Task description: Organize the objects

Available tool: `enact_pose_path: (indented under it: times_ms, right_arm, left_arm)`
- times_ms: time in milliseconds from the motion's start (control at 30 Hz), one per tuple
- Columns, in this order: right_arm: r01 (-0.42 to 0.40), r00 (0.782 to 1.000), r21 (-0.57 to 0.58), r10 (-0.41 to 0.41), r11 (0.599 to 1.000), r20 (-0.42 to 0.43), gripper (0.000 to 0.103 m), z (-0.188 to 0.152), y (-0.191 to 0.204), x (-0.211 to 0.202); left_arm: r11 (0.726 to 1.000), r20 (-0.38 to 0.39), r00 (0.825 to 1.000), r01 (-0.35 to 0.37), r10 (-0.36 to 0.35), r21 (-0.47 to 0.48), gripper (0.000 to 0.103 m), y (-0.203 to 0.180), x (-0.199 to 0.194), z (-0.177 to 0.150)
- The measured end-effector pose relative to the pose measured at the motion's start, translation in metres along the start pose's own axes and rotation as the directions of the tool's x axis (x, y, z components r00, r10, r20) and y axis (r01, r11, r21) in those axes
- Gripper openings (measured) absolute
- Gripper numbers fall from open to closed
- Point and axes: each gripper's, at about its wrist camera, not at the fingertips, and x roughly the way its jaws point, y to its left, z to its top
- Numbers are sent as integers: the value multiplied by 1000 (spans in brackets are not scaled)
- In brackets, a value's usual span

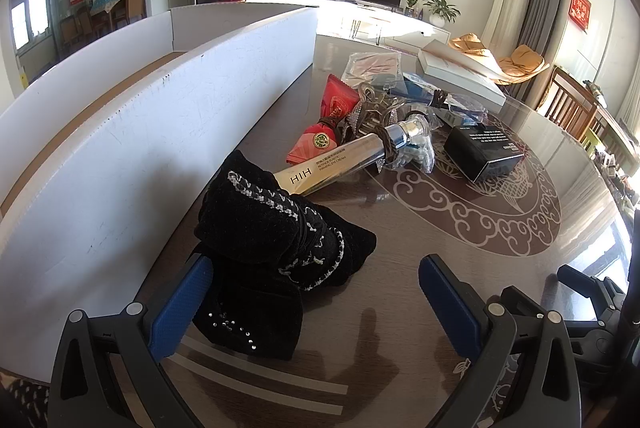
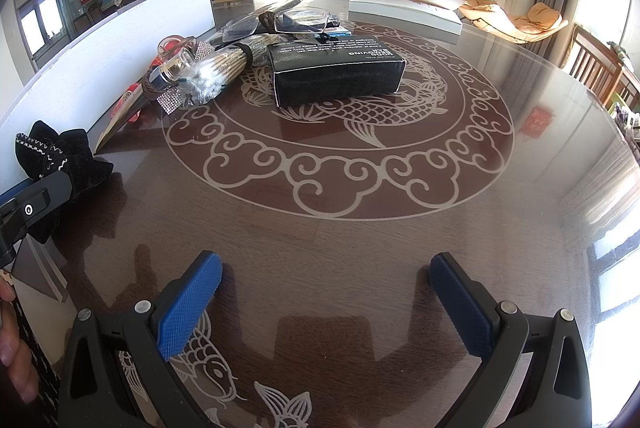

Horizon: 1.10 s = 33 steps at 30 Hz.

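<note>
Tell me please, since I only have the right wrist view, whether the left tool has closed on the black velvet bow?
Observer: No. The left tool is open, and the black velvet bow lies between its blue fingers, nearer the left one.
Operator: Thank you. Could you read the print on the gold tube beyond it?
Observer: The gold tube reads HIH, with "firming eye cream" printed beside it.

Both my wrist cameras are looking low across the glossy brown patterned bench (image 2: 360, 236), sharing the black velvet bow (image 1: 276, 240) and black rectangular box (image 2: 336, 70).
</note>
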Motion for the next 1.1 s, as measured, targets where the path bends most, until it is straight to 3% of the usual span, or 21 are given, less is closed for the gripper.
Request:
enact_pose_path:
  times_ms: [1100]
  right_arm:
    - [0, 1000, 0, 0, 1000, 1, 103, 0, 0, 0]
  left_arm:
    - [1000, -6, 1000, 10, -10, 2, 103, -2, -1, -1]
